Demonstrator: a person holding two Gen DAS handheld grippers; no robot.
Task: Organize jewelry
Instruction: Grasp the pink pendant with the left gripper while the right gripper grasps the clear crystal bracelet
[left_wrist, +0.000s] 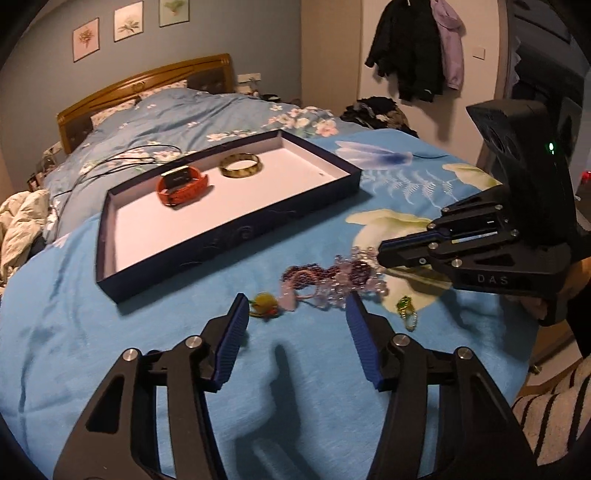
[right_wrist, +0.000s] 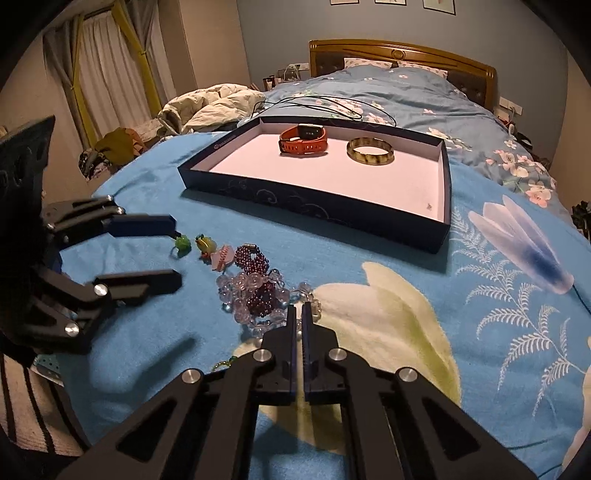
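right gripper (right_wrist: 299, 308) jaws pinch the clear glassy bead strand (right_wrist: 255, 291) on the soft blue floral quilt (right_wrist: 369, 258), left gripper (left_wrist: 295, 310) spread over a yellow pendant (left_wrist: 264, 301)

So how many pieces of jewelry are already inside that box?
2. An orange watch lies toward the far side of the box, and a mottled bangle sits beside it, apart from it. The rest of the box floor looks bare; nothing seems hidden.
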